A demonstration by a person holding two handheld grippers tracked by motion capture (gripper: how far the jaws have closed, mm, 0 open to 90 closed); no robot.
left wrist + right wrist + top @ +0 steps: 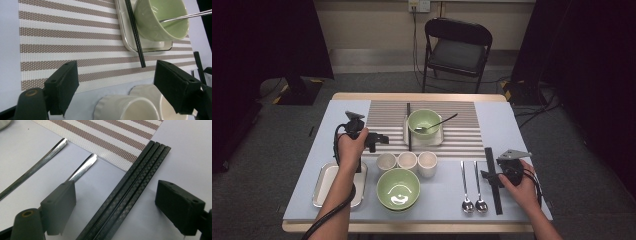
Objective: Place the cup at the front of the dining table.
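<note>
The right hand-held gripper hovers low over a bundle of black, carbon-weave chopsticks lying flat on the pale blue surface, its blocky matte jaws spread wide on either side of them, touching nothing; two slim polished steel spoons lie just left of the sticks; the left hand-held gripper also stands apart, above ribbed white ceramic cups at the edge of a woven brown-and-white striped placemat; beyond, a glossy green bowl sits in a shallow rectangular tray, a single chopstick leaning across its rim.
</note>
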